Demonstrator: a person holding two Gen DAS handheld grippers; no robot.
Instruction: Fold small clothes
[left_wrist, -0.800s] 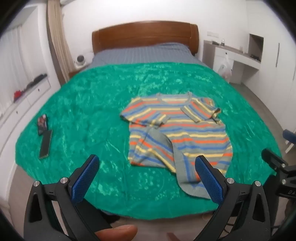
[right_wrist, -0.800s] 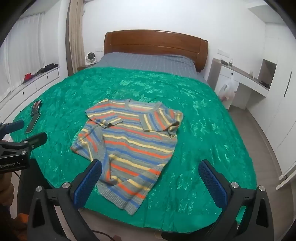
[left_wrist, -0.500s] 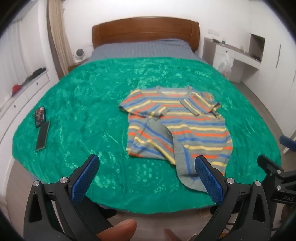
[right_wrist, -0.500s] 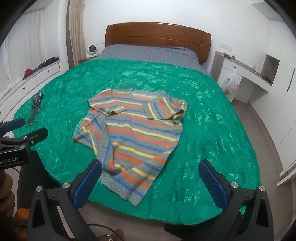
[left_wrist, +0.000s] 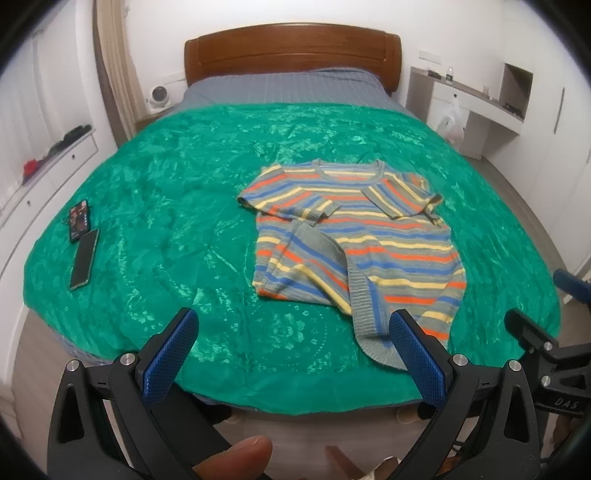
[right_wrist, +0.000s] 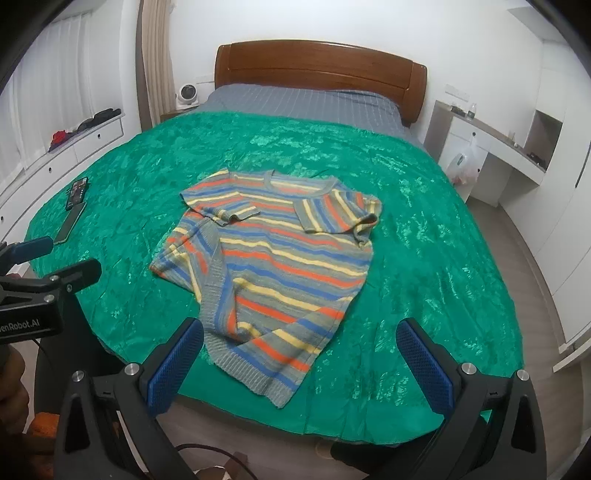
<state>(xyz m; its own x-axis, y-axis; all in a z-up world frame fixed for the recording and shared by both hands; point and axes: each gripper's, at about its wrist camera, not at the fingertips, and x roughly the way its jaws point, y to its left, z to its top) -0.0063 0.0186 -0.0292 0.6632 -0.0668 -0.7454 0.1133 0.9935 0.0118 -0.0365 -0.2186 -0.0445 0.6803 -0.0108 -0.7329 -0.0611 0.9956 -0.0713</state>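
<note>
Left wrist view: left gripper (left_wrist: 291, 347) jaws spread wide, nothing btwn them, hanging above near edge of green bedspread (left_wrist: 166, 206). Striped sweater (left_wrist: 354, 236) lies flat on bedspread, both sleeves folded in, lower left corner flipped over. Right gripper (right_wrist: 301, 354) likewise wide apart, empty, w/ sweater hem just beyond its tips. Two phones (left_wrist: 83, 251) at bedspread's left edge.

White-walled bedroom: wooden headboard (right_wrist: 319, 70), green bedspread (right_wrist: 424, 236), white desk (right_wrist: 491, 147), grey wood floor (right_wrist: 532, 273).
</note>
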